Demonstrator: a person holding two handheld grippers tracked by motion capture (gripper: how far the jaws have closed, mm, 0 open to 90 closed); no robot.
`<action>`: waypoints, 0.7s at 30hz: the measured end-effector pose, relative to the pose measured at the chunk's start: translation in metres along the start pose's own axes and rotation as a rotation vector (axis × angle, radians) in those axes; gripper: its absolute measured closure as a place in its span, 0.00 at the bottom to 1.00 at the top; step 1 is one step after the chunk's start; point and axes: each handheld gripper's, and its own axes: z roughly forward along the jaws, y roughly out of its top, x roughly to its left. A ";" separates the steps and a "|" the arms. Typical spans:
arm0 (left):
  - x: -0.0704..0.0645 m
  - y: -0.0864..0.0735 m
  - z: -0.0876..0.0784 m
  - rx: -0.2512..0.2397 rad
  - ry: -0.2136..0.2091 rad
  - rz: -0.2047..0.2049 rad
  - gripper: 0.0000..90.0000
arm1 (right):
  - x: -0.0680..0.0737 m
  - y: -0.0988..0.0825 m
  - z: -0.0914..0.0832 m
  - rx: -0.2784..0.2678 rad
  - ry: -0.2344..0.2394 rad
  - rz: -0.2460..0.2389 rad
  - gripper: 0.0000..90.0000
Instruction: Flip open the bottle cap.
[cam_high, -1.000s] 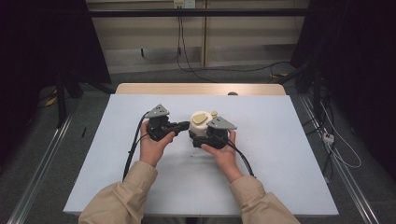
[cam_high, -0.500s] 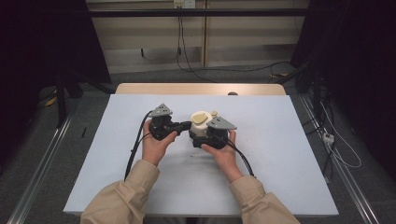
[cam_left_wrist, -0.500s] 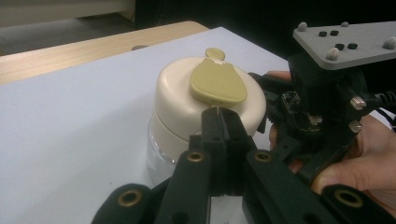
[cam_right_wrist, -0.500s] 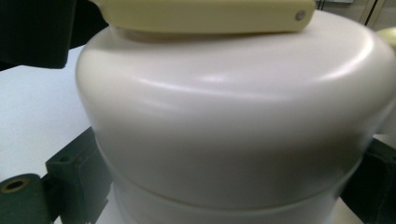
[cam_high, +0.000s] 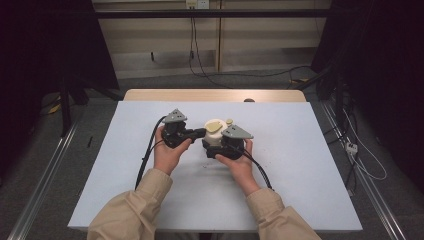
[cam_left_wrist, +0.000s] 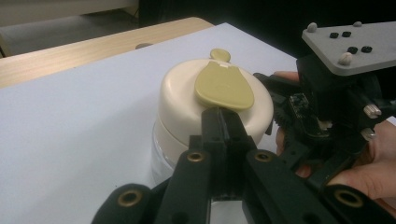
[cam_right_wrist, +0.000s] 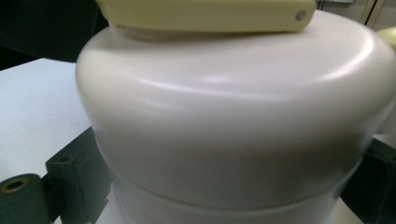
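left gripper view: left tool (cam_left_wrist: 223, 122) closed at jar lid (cam_left_wrist: 219, 100); right tool (cam_right_wrist: 201, 186) clamps jar

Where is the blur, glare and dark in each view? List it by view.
High view: evenly lit white table, dark surroundings, faint shadow under the hands. Left gripper view: the shut left claw is soft at the bottom, the cream jar lid fairly sharp. Right gripper view: the jar sits too close, blurred, with soft highlights across its lid.
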 end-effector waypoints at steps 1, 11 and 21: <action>-0.001 0.001 0.000 -0.003 -0.001 -0.001 1.00 | 0.000 0.000 0.000 0.000 0.000 0.001 0.06; -0.001 0.005 0.000 -0.008 -0.003 0.003 1.00 | 0.000 0.000 0.000 0.001 -0.001 0.000 0.06; -0.003 0.011 0.001 -0.014 -0.007 0.004 1.00 | 0.000 0.000 0.000 0.001 -0.001 0.000 0.06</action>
